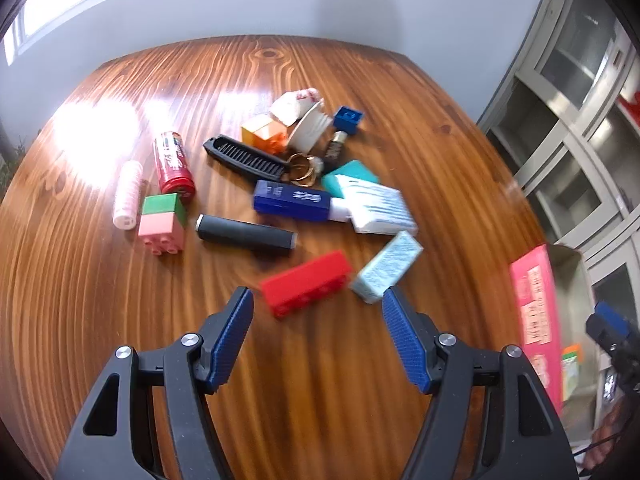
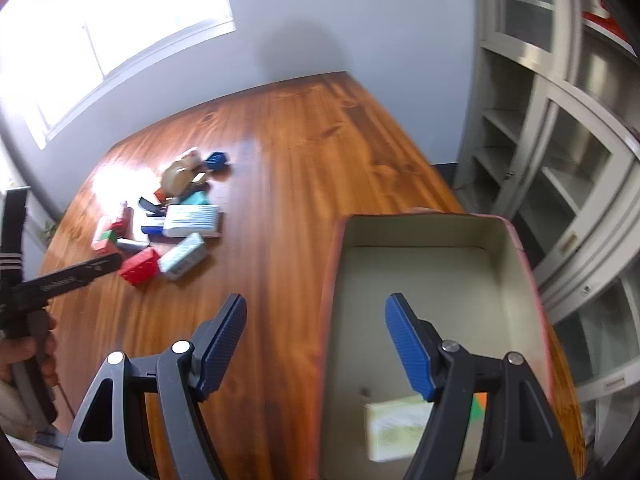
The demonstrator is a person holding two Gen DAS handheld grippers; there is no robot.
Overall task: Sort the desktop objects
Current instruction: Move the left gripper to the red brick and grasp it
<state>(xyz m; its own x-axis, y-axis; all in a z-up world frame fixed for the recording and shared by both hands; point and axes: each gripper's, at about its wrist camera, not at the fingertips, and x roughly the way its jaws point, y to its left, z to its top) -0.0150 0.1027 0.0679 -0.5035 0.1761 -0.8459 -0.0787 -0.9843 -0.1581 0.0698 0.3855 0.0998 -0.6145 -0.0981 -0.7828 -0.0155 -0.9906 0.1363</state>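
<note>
Red toy brick [image 1: 306, 282] near spread left gripper [image 1: 318, 310], red tube [image 1: 174, 162] lettering unreadable, right gripper [image 2: 316, 320] spread, empty, over pink box [image 2: 334, 280]

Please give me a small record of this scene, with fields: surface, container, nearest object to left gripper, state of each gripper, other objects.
surface: wooden table
container: pink box, open, a pale packet inside
nearest object to left gripper: red brick, lying just ahead of the fingers
left gripper: open, holds nothing
right gripper: open, holds nothing, over the box's left wall
other objects: black comb, red can, dark blue box, black cylinder, pink and green bricks
</note>
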